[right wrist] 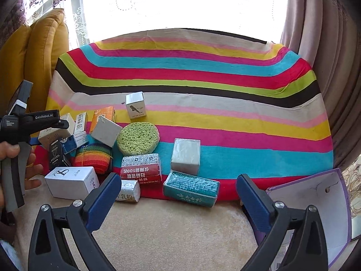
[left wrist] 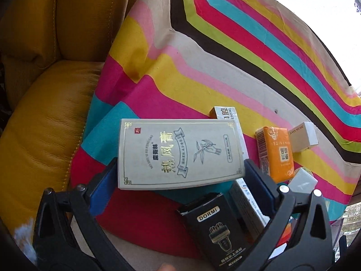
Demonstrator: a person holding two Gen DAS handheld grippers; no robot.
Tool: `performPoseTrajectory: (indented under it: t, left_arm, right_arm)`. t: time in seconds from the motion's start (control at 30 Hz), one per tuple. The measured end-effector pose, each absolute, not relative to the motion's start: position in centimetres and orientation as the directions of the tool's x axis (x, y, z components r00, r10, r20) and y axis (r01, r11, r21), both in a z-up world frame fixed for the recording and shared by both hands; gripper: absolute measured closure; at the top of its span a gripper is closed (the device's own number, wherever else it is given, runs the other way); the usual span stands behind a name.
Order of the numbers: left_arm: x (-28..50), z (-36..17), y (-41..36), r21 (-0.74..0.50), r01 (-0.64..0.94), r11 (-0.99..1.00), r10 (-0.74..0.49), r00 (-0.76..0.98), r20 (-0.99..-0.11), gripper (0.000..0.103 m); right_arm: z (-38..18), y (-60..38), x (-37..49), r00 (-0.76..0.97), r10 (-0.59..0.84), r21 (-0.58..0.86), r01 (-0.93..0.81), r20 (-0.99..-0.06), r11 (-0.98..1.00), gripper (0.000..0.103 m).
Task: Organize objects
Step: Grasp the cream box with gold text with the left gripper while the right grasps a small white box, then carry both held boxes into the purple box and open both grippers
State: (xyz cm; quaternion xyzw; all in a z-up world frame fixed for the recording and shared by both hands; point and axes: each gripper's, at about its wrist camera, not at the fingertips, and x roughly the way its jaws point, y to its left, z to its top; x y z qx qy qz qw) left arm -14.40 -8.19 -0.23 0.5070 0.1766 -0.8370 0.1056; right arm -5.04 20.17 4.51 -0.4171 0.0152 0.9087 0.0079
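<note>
Left gripper (left wrist: 180, 176) low over striped cloth (left wrist: 225, 72), jaws clamped on pale grey box (left wrist: 180, 153), held flat above black DORMI box (left wrist: 216, 230). Orange pack (left wrist: 275, 153) just beside. Right gripper (right wrist: 179, 194) hangs apart, jaws wide, nothing between. Open cloth beyond; purple-edged box (right wrist: 315, 203) at right. Green sponge (right wrist: 138, 138), teal pack (right wrist: 191, 188) near.

A home living room: a mustard leather sofa (left wrist: 45, 103), lace curtains (right wrist: 74, 20) (sunlit window behind), a striped cloth (right wrist: 203, 117).
</note>
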Motion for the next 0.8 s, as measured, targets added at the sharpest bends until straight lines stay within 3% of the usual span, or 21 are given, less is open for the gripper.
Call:
performPoseTrajectory:
  t: [0.23,0.47,0.53,0.63,0.7,0.8]
  left_arm:
    - [-14.0,-0.2,-7.6,-0.115,0.325,-0.939,-0.066,-0.494,-0.867,0.001]
    - [-11.5,3.8,-6.9,-0.12,0.287,-0.95,-0.09,-0.623,-0.777,0.001]
    - [-10.7,4.7,-6.2,-0.118,0.268,-0.956,-0.089,-0.651,-0.754,0.001]
    - [-9.4,5.8,-5.0,-0.108,0.238,-0.965,-0.085,-0.677,-0.731,0.001]
    - [-8.7,6.3,-4.4,-0.1,0.219,-0.97,-0.083,-0.694,-0.715,0.001]
    - [-7.8,6.8,-3.5,-0.118,0.2,-0.973,-0.061,-0.711,-0.7,0.001]
  right_arm:
    - [2.9,21.7,-8.6,-0.617,-0.019,0.072,-0.061,-0.786,-0.996,0.0]
    - [1.0,21.8,-12.0,-0.562,-0.024,0.073,-0.066,-0.827,-0.995,0.003]
    - [0.5,21.6,-12.7,-0.545,-0.017,0.06,-0.061,-0.838,-0.996,0.008]
    - [-0.4,21.5,-13.3,-0.519,-0.022,0.059,-0.054,-0.854,-0.997,0.026]
    - [-0.9,21.4,-13.4,-0.508,-0.028,0.06,-0.046,-0.861,-0.997,0.059]
    - [-0.7,21.4,-13.0,-0.532,-0.04,0.071,-0.036,-0.846,-0.997,0.062]
